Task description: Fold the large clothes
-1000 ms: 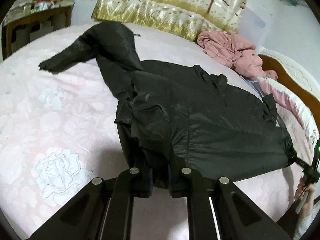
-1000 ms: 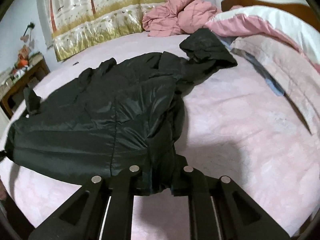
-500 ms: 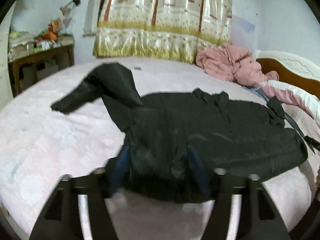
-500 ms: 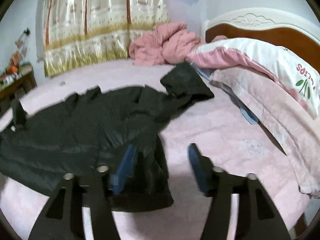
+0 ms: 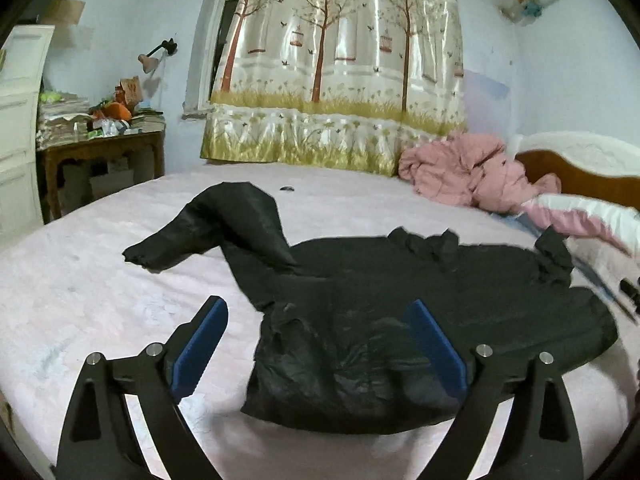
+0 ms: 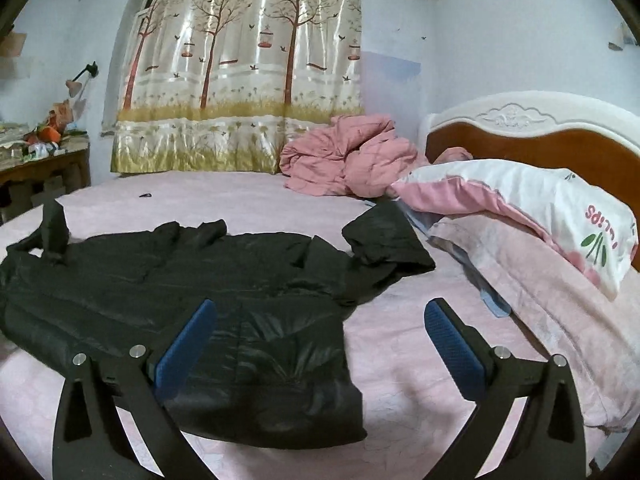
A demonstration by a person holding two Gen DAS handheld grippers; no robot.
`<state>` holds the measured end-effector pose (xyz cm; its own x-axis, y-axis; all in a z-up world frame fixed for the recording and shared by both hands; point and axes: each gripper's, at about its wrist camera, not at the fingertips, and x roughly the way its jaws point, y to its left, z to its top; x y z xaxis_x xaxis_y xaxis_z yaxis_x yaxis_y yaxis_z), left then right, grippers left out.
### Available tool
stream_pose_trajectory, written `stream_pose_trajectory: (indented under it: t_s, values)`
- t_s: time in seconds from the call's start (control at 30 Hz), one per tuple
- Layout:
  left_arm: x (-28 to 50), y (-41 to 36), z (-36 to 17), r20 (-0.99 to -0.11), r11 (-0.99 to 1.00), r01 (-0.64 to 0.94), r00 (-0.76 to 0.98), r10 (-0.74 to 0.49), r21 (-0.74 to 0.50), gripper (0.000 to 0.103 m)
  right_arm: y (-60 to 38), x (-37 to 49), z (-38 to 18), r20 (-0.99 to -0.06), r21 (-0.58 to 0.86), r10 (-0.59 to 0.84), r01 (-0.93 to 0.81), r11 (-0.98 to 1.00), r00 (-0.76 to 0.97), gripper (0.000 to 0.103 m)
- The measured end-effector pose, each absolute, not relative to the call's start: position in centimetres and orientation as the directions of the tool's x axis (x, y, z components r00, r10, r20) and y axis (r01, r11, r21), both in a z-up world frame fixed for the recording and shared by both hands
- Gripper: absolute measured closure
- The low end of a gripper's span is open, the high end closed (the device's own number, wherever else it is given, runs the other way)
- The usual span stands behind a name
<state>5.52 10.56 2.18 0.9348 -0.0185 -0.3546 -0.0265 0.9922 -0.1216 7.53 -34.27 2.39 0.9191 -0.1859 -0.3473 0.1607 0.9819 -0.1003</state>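
A black jacket lies spread flat on the pink bed, one sleeve flung left. The left gripper and right gripper, jaws just opened wide and empty, hover over its near hem, apparently having laid it down to fold.

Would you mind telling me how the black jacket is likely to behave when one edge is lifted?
The black jacket will probably droop limply, since it lies creased on the bed. Its glossy sheen suggests slippery fabric. Its puffy look suggests it is light.
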Motion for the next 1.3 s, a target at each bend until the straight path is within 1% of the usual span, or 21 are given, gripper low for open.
stream_pose_trajectory:
  t_s: [0.07,0.1,0.13,0.2,0.27,0.37,0.47,0.57,0.6,0.67,0.73,0.8,0.87,0.93,1.03,1.13,1.23,1.3]
  values:
    - [5.0,10.4,2.5,-0.325,0.994,-0.038,0.946,0.001,-0.107,0.008,-34.6,7.5,2.5,-0.34,-0.11,-0.202,0.174,0.979,0.919,0.0]
    - [4.6,10.2,2.7,-0.305,0.995,-0.044,0.952,0.014,-0.093,0.006,-34.8,7.3,2.5,-0.339,-0.108,-0.212,0.186,0.977,0.916,0.0]
    - [4.4,10.1,2.8,-0.3,0.995,-0.04,0.954,0.011,-0.091,0.0,-35.0,7.1,2.6,-0.331,-0.107,-0.225,0.2,0.974,0.917,0.0]
    - [3.6,9.5,3.4,-0.265,0.995,-0.007,0.964,-0.019,-0.099,0.0,-35.2,6.7,2.8,-0.313,-0.107,-0.233,0.21,0.972,0.921,0.0]
    - [2.8,8.3,4.4,-0.232,0.997,0.018,0.972,-0.034,-0.07,0.0,-35.3,6.4,3.2,-0.302,-0.11,-0.234,0.21,0.971,0.924,0.0]
    - [1.9,6.8,6.1,-0.184,0.998,0.032,0.982,-0.04,-0.047,0.0,-35.5,6.1,3.6,-0.295,-0.076,-0.211,0.197,0.977,0.932,0.0]
    - [1.7,5.5,8.1,-0.14,0.996,0.048,0.988,-0.058,-0.075,0.0,-35.8,6.1,3.8,-0.293,-0.056,-0.202,0.194,0.979,0.935,0.0]
    - [2.0,3.9,9.7,-0.113,0.99,0.101,0.987,-0.112,-0.095,0.0,-36.2,6.4,4.0,-0.303,-0.064,-0.211,0.201,0.977,0.929,0.0]
    - [2.4,3.2,10.2,-0.115,0.989,0.117,0.985,-0.126,-0.088,0.0,-36.4,6.5,4.1,-0.315,-0.06,-0.205,0.196,0.979,0.927,0.0]
    - [3.7,1.6,11.2,-0.121,0.992,0.108,0.986,-0.116,-0.073,0.0,-37.2,6.9,4.3,-0.344,-0.02,-0.157,0.16,0.987,0.926,0.0]
    - [4.8,0.6,11.7,-0.128,0.992,0.107,0.985,-0.115,-0.068,0.0,-38.0,7.9,4.8,-0.384,-0.002,-0.167,0.181,0.984,0.908,0.0]
    - [6.8,-0.9,12.3,-0.156,0.992,0.113,0.98,-0.122,-0.063,0.0,-39.1,9.4,5.4,-0.419,0.013,-0.173,0.196,0.98,0.891,0.0]
    - [8.6,-2.0,12.4,-0.18,0.99,0.128,0.974,-0.138,-0.067,0.0,-40.6,10.9,5.9,-0.452,0.056,-0.155,0.202,0.978,0.879,0.0]
    - [11.0,-3.4,12.1,-0.192,0.989,0.128,0.971,-0.14,-0.074,0.0,-42.2,12.8,6.5,-0.497,0.098,-0.126,0.199,0.975,0.859,0.003]
    - [14.8,-5.2,10.7,-0.227,0.988,0.126,0.963,-0.143,-0.09,0.0,-44.2,15.3,7.3,-0.529,0.148,-0.092,0.199,0.969,0.844,0.004]
    - [18.0,-6.5,9.4,-0.254,0.985,0.125,0.955,-0.153,-0.123,0.0,-45.2,18.0,7.9,-0.544,0.144,-0.087,0.195,0.97,0.835,0.004]
    - [21.2,-7.9,8.4,-0.279,0.985,0.128,0.948,-0.155,-0.111,0.0,-45.9,21.9,7.5,-0.59,0.11,-0.094,0.195,0.975,0.802,0.004]
    - [23.2,-8.7,8.0,-0.294,0.987,0.126,0.944,-0.151,-0.1,0.0,-46.6,24.9,6.6,-0.633,0.101,-0.098,0.207,0.973,0.768,0.008]
